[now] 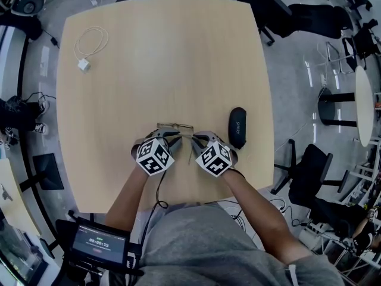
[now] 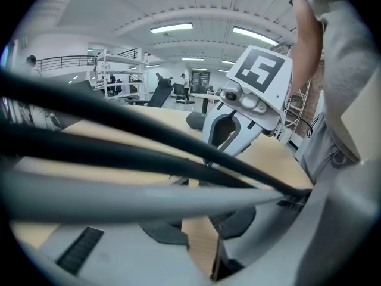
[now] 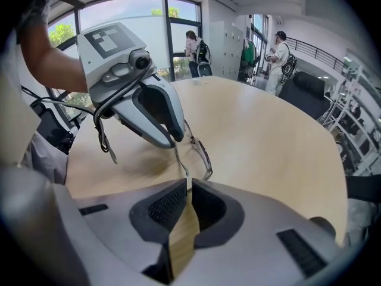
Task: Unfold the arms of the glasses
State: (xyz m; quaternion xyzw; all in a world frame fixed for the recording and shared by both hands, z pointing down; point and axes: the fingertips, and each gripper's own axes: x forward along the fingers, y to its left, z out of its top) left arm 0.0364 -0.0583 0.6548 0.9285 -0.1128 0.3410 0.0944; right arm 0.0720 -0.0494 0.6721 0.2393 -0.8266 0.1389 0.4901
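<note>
cable (image 1: pixel 90 43), white and looped with its plug, lies at the far left corner of the table (image 1: pixel 178 52). left gripper (image 1: pixel 172 137) has its jaws closed on the left end of the glasses (image 1: pixel 175 126), which sit near the table's front edge, between the two grippers. right gripper (image 1: pixel 200 139) pinches one thin arm of the glasses between its pads, jaws almost touching; that arm points back toward the person. case (image 1: pixel 237 127), black and oval, rests just right of that gripper, apart from the glasses.
</note>
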